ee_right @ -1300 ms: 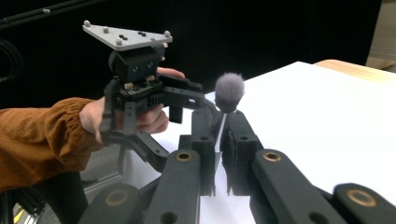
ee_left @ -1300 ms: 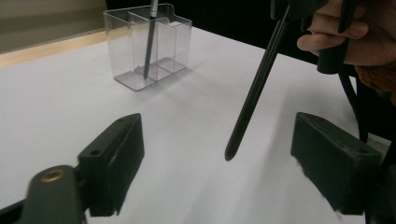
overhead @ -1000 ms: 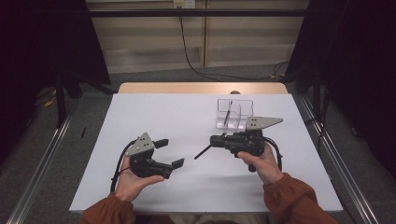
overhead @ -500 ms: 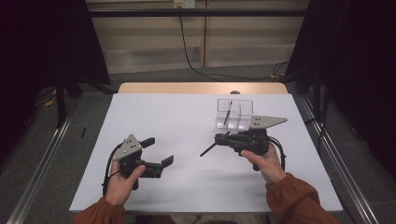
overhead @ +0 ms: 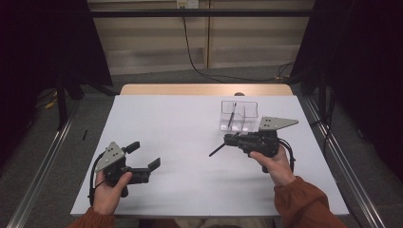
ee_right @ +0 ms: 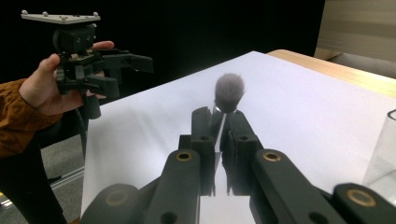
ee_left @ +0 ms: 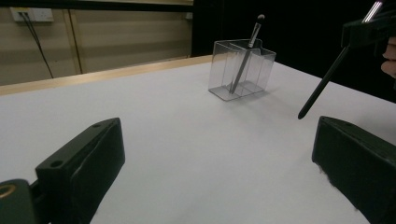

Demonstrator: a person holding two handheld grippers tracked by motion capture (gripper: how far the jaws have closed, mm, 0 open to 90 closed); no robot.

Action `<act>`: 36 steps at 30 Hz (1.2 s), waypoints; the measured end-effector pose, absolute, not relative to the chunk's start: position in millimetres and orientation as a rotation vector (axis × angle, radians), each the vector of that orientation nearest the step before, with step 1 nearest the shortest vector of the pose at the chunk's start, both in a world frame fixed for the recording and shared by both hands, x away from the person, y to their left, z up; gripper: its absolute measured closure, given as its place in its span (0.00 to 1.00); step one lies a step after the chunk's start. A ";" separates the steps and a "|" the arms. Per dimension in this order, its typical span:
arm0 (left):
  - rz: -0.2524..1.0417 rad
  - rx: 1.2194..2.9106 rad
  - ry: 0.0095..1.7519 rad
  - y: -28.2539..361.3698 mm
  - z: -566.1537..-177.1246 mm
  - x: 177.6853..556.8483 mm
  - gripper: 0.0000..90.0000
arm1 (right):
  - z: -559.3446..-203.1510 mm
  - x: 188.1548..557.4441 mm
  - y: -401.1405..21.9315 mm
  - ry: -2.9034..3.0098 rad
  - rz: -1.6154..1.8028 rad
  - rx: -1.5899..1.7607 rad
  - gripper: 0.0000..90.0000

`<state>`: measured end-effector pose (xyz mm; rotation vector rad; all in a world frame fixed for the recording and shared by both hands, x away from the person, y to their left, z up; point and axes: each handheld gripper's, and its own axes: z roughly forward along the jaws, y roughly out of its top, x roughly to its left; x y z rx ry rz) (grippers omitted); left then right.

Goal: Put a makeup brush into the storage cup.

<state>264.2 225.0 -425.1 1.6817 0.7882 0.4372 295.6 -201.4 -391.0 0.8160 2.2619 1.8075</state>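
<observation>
right gripper (overhead: 227, 140): we clamp brush (ee_right: 229, 93) for holder (overhead: 239, 115) | left gripper (overhead: 145, 156): jaws just opened wide, empty, clear on table (overhead: 190, 133)

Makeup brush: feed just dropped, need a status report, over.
Right tongs shut on makeup brush, held above the table. Left tongs open, empty. Clear organizer holds one brush. Path clear.

Even overhead light, dark surroundings
</observation>
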 end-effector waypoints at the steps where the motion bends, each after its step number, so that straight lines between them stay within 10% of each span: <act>1: 0.439 1.672 0.797 228.2 -425.2 262.4 0.03 | -391.4 296.1 -201.5 2.262 1.791 0.816 0.92; 36: 0.506 1.680 0.795 245.6 -435.7 249.1 0.03 | -366.5 329.7 -232.7 2.129 1.649 0.903 0.92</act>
